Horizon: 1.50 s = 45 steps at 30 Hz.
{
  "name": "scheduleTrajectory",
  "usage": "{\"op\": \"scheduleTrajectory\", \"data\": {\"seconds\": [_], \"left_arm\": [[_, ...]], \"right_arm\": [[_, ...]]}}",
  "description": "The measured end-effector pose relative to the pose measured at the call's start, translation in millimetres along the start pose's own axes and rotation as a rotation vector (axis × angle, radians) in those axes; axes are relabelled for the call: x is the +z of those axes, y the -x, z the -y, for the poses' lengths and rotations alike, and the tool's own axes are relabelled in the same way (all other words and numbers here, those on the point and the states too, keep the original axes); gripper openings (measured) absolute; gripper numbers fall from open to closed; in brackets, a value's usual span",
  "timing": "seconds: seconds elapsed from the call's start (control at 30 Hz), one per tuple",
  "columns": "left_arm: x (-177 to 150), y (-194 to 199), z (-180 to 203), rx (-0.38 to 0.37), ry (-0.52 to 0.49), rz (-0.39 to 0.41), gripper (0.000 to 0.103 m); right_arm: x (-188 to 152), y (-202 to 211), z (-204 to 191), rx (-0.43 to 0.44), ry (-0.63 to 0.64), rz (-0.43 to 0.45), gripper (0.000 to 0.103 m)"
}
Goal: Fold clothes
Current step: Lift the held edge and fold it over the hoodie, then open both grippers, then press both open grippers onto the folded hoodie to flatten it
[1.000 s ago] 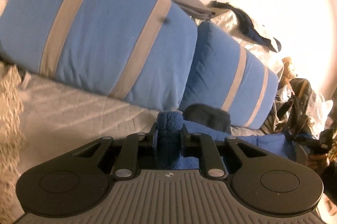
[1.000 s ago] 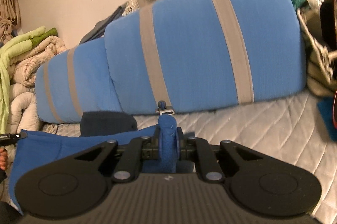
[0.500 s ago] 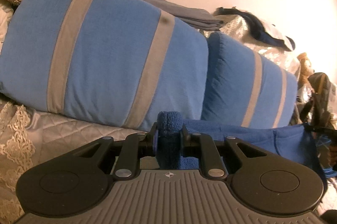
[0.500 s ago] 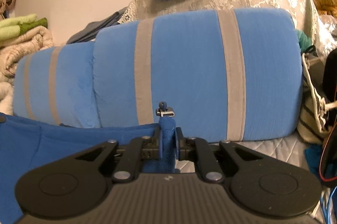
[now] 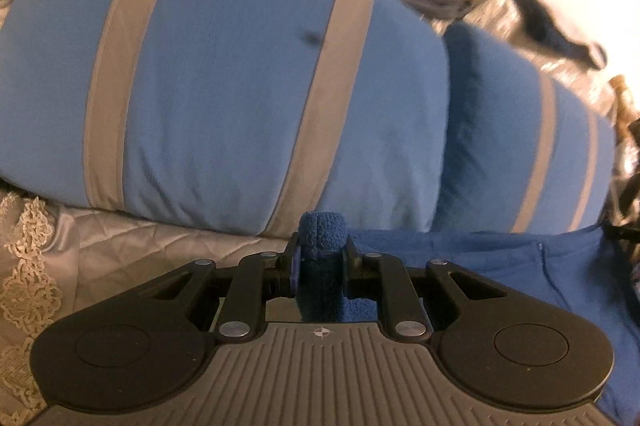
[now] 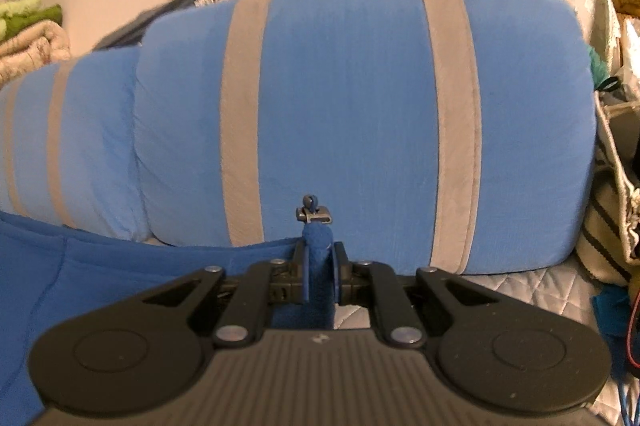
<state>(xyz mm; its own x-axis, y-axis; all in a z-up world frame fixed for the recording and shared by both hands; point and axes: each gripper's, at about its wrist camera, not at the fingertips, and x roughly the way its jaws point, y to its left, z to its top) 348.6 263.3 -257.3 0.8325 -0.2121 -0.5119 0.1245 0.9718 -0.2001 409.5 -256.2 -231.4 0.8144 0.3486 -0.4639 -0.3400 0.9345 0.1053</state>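
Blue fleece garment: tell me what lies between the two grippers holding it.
Only the blue fleece garment itself spans between the left gripper and the right gripper. Both wrist views show it stretching sideways from the clamped folds.

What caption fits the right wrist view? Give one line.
Right gripper clamps blue fleece garment before striped blue pillows.

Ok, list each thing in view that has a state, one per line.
left hand-held gripper: shut on blue fleece garment.
right hand-held gripper: shut on the garment's corner near its zipper pull.
blue fleece garment: stretched between both grippers, not yet folded.
striped blue pillows: propped upright behind the garment.
quilted bedspread: spread flat.
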Motion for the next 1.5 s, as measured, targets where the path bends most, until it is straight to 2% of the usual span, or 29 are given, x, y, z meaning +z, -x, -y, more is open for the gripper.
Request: {"op": "scheduleTrajectory", "data": {"seconds": [0.37, 0.7, 0.77, 0.8, 0.83, 0.87, 0.9, 0.93, 0.97, 1.0, 1.1, 1.2, 1.3, 1.5], "left_arm": [[-13.7, -62.4, -5.0, 0.084, 0.001, -0.057, 0.019], [-26.4, -88.4, -2.9, 0.131, -0.035, -0.103, 0.019], [-26.0, -89.1, -2.4, 0.136, -0.032, -0.115, 0.022], [-25.2, -88.2, -1.9, 0.140, -0.031, -0.118, 0.027], [-23.4, -85.8, -0.8, 0.164, -0.034, -0.122, 0.032], [-21.4, -83.2, 0.4, 0.192, -0.038, -0.127, 0.044], [-19.3, -79.0, 2.0, 0.244, -0.046, -0.127, 0.057], [-16.8, -73.1, 3.2, 0.283, -0.050, -0.126, 0.062], [-14.2, -65.7, 4.4, 0.281, -0.048, -0.125, 0.071], [-11.6, -58.2, 5.7, 0.273, -0.046, -0.125, 0.074], [-4.3, -35.1, 14.4, 0.255, -0.064, -0.130, 0.079], [0.6, -14.1, 34.8, 0.241, -0.109, -0.132, 0.082], [1.1, 4.8, 61.0, 0.198, -0.105, -0.150, 0.082], [-0.8, 0.2, 113.8, 0.095, -0.088, -0.202, 0.082]], "right_arm": [[-18.3, -73.3, 4.1, -0.061, -0.032, -0.102, 0.011], [-31.1, -105.2, 7.8, -0.068, -0.066, -0.162, 0.010], [-31.3, -107.4, 4.6, -0.075, -0.061, -0.181, 0.013], [-29.9, -106.9, 4.2, -0.083, -0.059, -0.192, 0.026], [-28.6, -106.3, 3.8, -0.091, -0.057, -0.203, 0.047], [-27.3, -105.8, 3.3, -0.099, -0.054, -0.213, 0.057], [-25.3, -102.5, 2.0, -0.096, -0.048, -0.217, 0.081], [-22.9, -96.4, -0.4, -0.080, -0.038, -0.215, 0.099], [-20.4, -90.2, -2.7, -0.065, -0.028, -0.212, 0.102], [-17.6, -83.8, -6.2, -0.054, -0.018, -0.213, 0.103], [-8.4, -63.9, -19.4, -0.037, 0.008, -0.233, 0.103], [-1.6, -45.0, -31.1, -0.032, 0.007, -0.259, 0.103], [-0.5, -30.1, -44.7, -0.008, -0.019, -0.293, 0.103], [-4.7, -22.2, -87.3, 0.036, -0.030, -0.334, 0.103]]}}
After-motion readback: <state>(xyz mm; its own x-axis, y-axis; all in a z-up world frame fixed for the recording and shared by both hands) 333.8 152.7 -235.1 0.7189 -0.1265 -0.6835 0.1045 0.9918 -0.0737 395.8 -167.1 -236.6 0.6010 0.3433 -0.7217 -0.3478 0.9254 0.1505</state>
